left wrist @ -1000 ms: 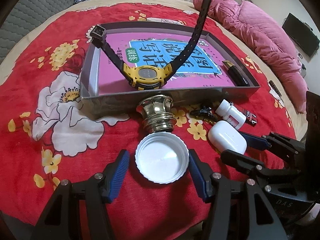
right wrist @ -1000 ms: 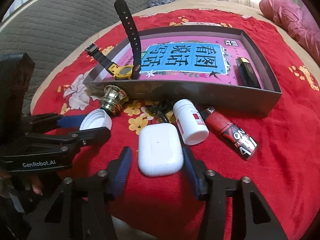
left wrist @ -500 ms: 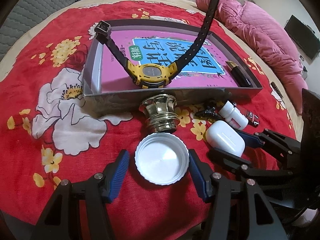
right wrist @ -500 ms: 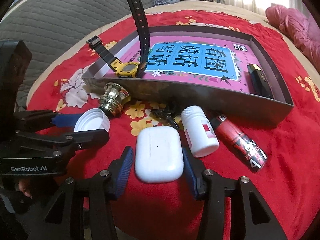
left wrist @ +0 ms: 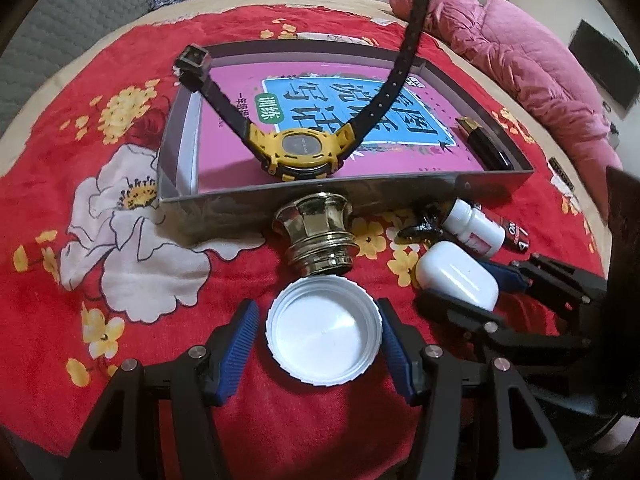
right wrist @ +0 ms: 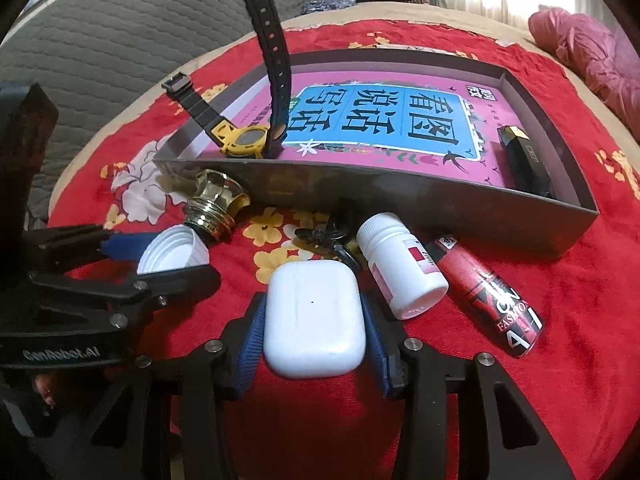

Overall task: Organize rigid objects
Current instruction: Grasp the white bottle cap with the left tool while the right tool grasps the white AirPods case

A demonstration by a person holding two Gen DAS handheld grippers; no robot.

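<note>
A white earbud case [right wrist: 314,316] lies on the red flowered cloth between the blue pads of my right gripper [right wrist: 314,336]. Its jaws are closing and both pads sit against the case's sides. My left gripper [left wrist: 314,332] stands open around an upturned white plastic lid [left wrist: 323,332], with a gap at the left pad. Just beyond the lid stands a brass cap [left wrist: 318,232]. A white pill bottle [right wrist: 400,264], a red spray can [right wrist: 488,300] and a black clip [right wrist: 324,236] lie beside the case.
Behind the loose items stands a shallow grey box [right wrist: 400,196] holding a pink book, a yellow watch [left wrist: 300,152] with its black strap sticking up, and a small black case [right wrist: 522,160]. A pink quilt [left wrist: 540,80] lies far right and a grey cushion [right wrist: 100,40] far left.
The right gripper's pads have drawn in against the earbud case, which now looks larger and nearer. The left gripper and the lid have stayed where they were.
</note>
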